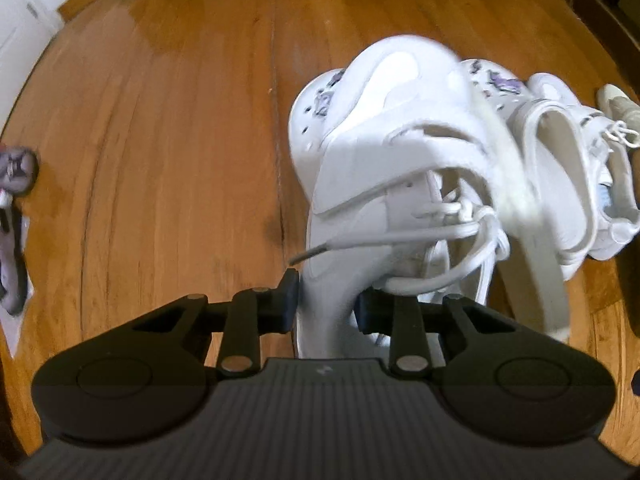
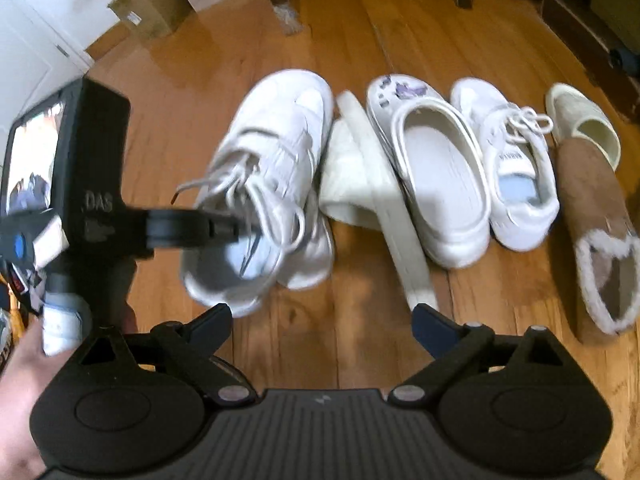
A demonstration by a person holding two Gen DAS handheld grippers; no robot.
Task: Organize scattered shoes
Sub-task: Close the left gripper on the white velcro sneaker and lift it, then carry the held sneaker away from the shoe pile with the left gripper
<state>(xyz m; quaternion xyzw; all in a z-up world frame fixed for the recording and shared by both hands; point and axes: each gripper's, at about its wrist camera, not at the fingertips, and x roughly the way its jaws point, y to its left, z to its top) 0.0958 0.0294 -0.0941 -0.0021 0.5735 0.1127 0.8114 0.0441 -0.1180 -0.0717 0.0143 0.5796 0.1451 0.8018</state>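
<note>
The left gripper [image 1: 328, 300] has its jaws nearly together, and they pinch the white tongue or collar of a white lace-up sneaker [image 1: 380, 152] at the centre of the left wrist view. The sneaker hangs tilted, its laces loose. In the right wrist view the same gripper [image 2: 224, 222] comes in from the left edge and holds this sneaker [image 2: 264, 184] at its opening, left of centre. On its black body the letters "DAS" [image 2: 98, 202] can be read; a small screen above them is too blurred to read.

The right gripper [image 2: 322, 322] stands wide open at the lower centre and holds nothing; bare wooden floor [image 2: 340, 344] lies between its fingers. A hand [image 2: 20, 360] shows at the lower left edge.

Behind, a row of shoes lies on the floor: an overturned white clog [image 2: 376, 184] that touches the sneaker, an upright white clog [image 2: 432, 168] with purple charms, a second white sneaker [image 2: 516, 172] with unreadable print on the insole, a cream slipper [image 2: 580, 120] and a brown fur-lined slipper [image 2: 600, 240] at the right.

The floor at the left of the left wrist view [image 1: 160, 140] is open. A dark shoe [image 1: 16, 216] at the left edge there is cut off and hard to make out. A cardboard box [image 2: 148, 12] stands in the upper left, its label too small to read.
</note>
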